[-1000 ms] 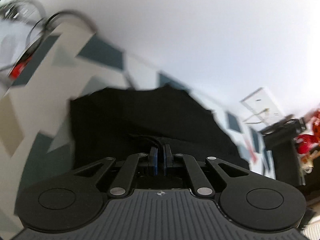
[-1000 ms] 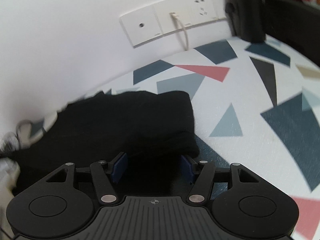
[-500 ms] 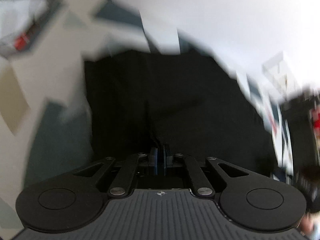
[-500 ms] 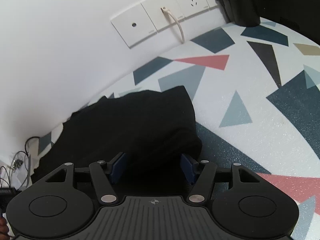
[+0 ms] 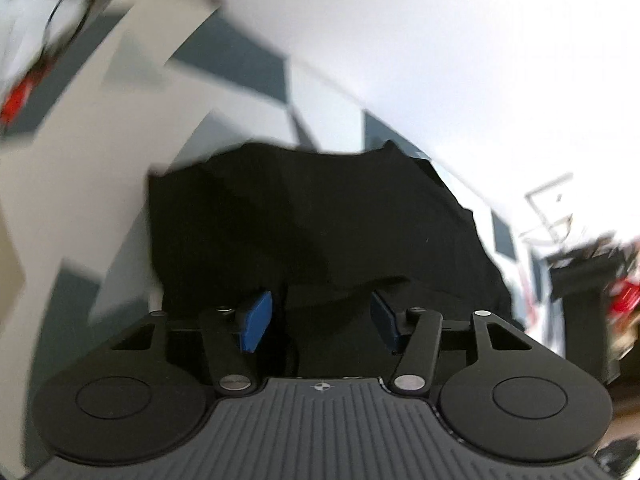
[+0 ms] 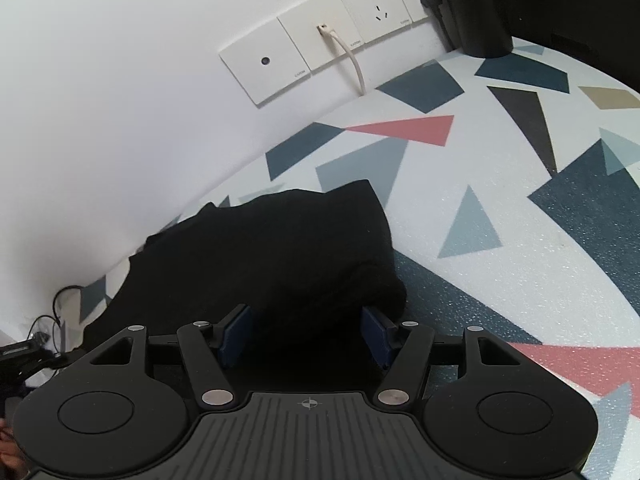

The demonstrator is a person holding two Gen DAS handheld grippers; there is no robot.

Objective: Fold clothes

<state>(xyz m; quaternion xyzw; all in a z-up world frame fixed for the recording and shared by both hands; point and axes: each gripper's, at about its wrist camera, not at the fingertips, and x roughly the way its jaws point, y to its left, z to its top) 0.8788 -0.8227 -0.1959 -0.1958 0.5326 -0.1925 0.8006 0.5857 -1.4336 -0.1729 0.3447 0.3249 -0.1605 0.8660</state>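
Observation:
A black garment (image 5: 320, 220) lies folded on a table with a coloured triangle pattern (image 5: 100, 140). My left gripper (image 5: 320, 320) hovers low over the garment's near edge. Its jaws are opening and the blue pads (image 5: 256, 320) stand apart, with a raised ridge of cloth lying between them, untouched by either pad. In the right wrist view the same garment (image 6: 280, 260) reaches toward the wall. My right gripper (image 6: 306, 336) is open over its thick right-hand fold, pads on either side of the cloth and not squeezing it.
White wall sockets (image 6: 320, 48) with a plugged-in cable (image 6: 352, 64) sit behind the table (image 6: 500, 160). A black device (image 6: 480, 8) stands at the back right. Loose cables (image 6: 48, 328) lie at the table's left end. The left wrist view is blurred.
The left gripper's jaws were shut on a cloth fold and now stand apart, with the fold dropped on the garment. The left hand moved forward and down. The right gripper stayed open in place.

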